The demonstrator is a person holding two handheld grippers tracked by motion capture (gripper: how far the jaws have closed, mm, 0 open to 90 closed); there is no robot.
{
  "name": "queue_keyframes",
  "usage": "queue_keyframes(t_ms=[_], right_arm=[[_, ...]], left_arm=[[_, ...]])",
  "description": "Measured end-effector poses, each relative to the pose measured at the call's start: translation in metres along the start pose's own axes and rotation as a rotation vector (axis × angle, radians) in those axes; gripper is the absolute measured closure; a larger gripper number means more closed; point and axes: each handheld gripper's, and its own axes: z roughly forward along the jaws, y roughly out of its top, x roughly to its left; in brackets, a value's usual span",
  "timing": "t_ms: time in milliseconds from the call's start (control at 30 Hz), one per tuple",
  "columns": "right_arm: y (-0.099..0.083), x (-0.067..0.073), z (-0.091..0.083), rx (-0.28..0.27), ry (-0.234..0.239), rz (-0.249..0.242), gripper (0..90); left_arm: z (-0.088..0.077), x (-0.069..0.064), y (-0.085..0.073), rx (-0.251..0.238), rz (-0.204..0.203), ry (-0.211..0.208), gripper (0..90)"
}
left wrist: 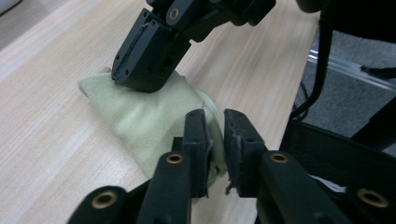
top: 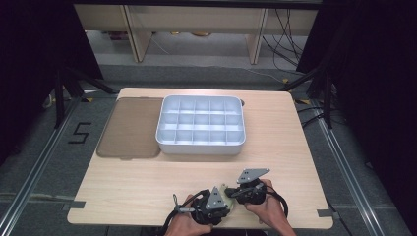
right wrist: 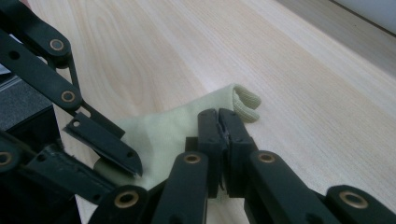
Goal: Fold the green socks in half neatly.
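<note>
Pale green cloth (top: 227,192) lies folded on the tabletop (top: 147,182) near the bottom edge of the high view, right of centre, between the two tools. In that view the left tool (top: 222,200) sits low, just left of the cloth, and the right tool (top: 234,192) just right of it, each gripped by a hand coming in from the bottom.

In the left gripper view the cloth (left wrist: 154,116) runs from centre left down toward the bottom centre. The left tool (left wrist: 215,140) stands slightly spread, a narrow gap between its jaws, with a cloth edge at the left jaw's inner side; the pads do not press on it. The right tool (left wrist: 140,81) comes down from the top and rests on the cloth's far end.

In the right gripper view the right tool (right wrist: 219,126) is pressed together, pinching the cloth (right wrist: 168,135) near its ribbed cuff (right wrist: 245,102).

A white divided tray (top: 167,140) and a brown lid (top: 130,128) sit at the centre of the high view, well apart from the cloth.
</note>
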Motion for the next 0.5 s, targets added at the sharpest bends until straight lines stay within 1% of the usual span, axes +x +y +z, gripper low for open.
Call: queue_keyframes(t_ms=[33,67,100,133,167,200,233,267,300,333,367,400,433,467,500], right_arm=[[0.0,0.0,0.0,-0.001,-0.003,-0.002,88.5],[0.0,0.0,0.0,-0.001,-0.003,-0.003,88.5],[0.0,0.0,0.0,-0.001,-0.002,-0.001,88.5],[0.0,0.0,0.0,-0.001,-0.002,-0.001,88.5],[0.0,0.0,0.0,-0.001,-0.002,-0.001,88.5],[0.0,0.0,0.0,-0.001,-0.003,-0.003,88.5],[0.0,0.0,0.0,0.0,0.001,0.001,88.5],[0.0,0.0,0.0,0.0,0.001,0.001,88.5],[0.0,0.0,0.0,-0.002,-0.005,-0.003,88.5],[0.0,0.0,0.0,-0.001,-0.007,-0.002,88.5],[0.0,-0.001,0.0,-0.003,-0.005,-0.006,88.5],[0.0,0.0,0.0,0.0,0.0,0.002,88.5],[0.0,0.0,0.0,0.0,-0.001,0.002,88.5],[0.0,0.0,0.0,0.0,-0.001,0.002,88.5],[0.0,0.0,0.0,-0.001,-0.003,0.001,88.5]], left_arm=[[-0.002,0.0,0.0,-0.018,-0.012,-0.006,75.6],[-0.007,0.002,0.001,-0.033,-0.024,-0.019,74.5],[-0.009,0.003,0.001,-0.051,-0.045,-0.022,74.6],[-0.009,0.003,0.001,-0.051,-0.045,-0.022,75.1],[-0.013,0.003,0.002,-0.064,-0.061,-0.032,75.1],[-0.017,0.006,0.004,-0.091,-0.076,-0.045,76.4],[-0.017,0.006,0.004,-0.091,-0.076,-0.045,77.2],[-0.019,0.008,0.004,-0.092,-0.087,-0.043,77.2],[-0.02,0.01,0.005,-0.09,-0.087,-0.032,79.3],[-0.019,0.009,0.005,-0.089,-0.087,-0.028,80.4],[-0.017,0.008,0.005,-0.075,-0.076,-0.035,81.2],[-0.014,0.007,0.004,-0.073,-0.072,-0.042,81.9],[-0.011,0.006,0.003,-0.052,-0.052,-0.039,82.4],[-0.011,0.006,0.003,-0.052,-0.052,-0.039,82.8],[-0.007,0.003,0.002,-0.025,-0.059,-0.027,82.8]])
